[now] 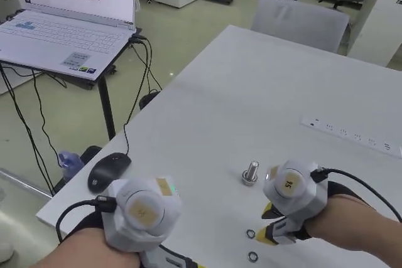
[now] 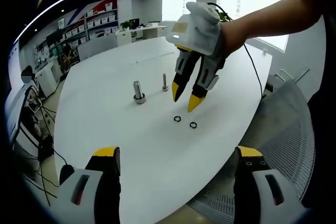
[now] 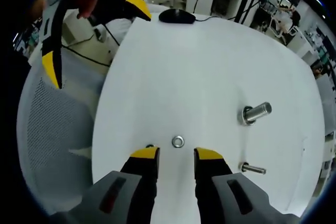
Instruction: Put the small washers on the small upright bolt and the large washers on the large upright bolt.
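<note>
Two washers [image 2: 177,118] [image 2: 193,125] lie flat on the white table [image 1: 251,92], in front of the large upright bolt [image 2: 138,92] and the thinner small bolt [image 2: 165,81]. My right gripper [image 2: 184,99] hovers just above the washers, tips pointing down, jaws slightly apart and holding nothing. In the right gripper view one washer [image 3: 178,141] lies just ahead of my right gripper [image 3: 177,154], and a second washer [image 3: 149,145] peeks out beside the left fingertip. My left gripper [image 2: 177,155] is held back near the table edge, wide open. The head view shows the large bolt [image 1: 250,172] and both washers [image 1: 250,234] [image 1: 252,257].
A black mouse [image 1: 108,171] lies at the table's left corner, its cable running off the edge. A laptop [image 1: 63,23] stands on a side stand to the left. A white power strip [image 1: 352,135] lies at the right. A grey mesh chair [image 2: 283,124] is beside the table.
</note>
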